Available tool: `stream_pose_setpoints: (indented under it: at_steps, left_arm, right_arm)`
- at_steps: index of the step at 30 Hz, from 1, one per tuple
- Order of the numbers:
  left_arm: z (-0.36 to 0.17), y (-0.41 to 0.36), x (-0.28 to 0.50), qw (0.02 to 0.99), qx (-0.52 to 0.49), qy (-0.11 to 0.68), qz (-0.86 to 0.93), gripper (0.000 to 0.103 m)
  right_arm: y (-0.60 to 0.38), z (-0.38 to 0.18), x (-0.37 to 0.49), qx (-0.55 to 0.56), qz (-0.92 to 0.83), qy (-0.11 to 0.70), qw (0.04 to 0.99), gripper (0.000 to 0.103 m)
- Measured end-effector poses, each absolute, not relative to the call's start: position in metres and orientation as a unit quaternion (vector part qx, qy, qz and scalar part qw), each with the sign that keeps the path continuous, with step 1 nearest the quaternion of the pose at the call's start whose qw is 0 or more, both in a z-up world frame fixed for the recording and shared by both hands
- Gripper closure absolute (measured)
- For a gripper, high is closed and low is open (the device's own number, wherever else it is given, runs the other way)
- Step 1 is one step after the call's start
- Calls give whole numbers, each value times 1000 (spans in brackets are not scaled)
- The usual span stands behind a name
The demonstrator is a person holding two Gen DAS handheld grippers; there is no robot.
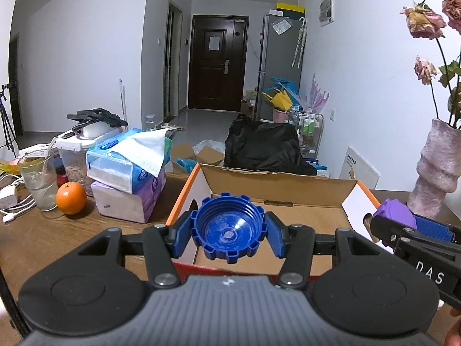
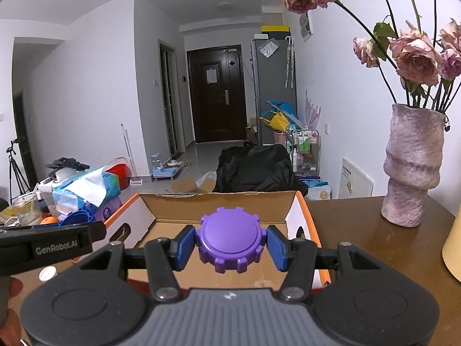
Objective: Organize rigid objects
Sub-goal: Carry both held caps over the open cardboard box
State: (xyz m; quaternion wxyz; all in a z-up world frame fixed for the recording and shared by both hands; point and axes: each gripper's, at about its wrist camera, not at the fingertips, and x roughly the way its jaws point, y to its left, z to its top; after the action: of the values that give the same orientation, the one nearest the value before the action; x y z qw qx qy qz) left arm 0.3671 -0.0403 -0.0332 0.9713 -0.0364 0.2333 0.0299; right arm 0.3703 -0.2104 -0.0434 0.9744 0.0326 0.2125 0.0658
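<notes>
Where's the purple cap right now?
The purple cap is clamped in the right hand-held gripper, over the open cardboard box, left of the vase.

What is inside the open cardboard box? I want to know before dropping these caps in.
The open cardboard box shows only bare brown floor. The ridged purple plastic cap and ridged blue plastic cap, held in front, hide part of the floor.

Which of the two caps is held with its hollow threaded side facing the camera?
The blue cap in the left tongs; the purple cap shows its flat top.
</notes>
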Motion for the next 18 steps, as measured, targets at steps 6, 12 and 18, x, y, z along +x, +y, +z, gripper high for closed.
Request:
stream_pose_setpoints:
  at_steps: [6,12,18]
  left_arm:
    - [-35,-43,382,970,-37,239,36,48]
    - [-37,-42,398,969,-38,241,45,48]
    - [-39,-42,412,968,-37,243,51,48]
  right_arm:
    - [-212,-46,389,34,62,218,974,50]
    - [-214,-48,406,36,55,223,973,50]
    - [-214,-54,423,33,49,233,971,50]
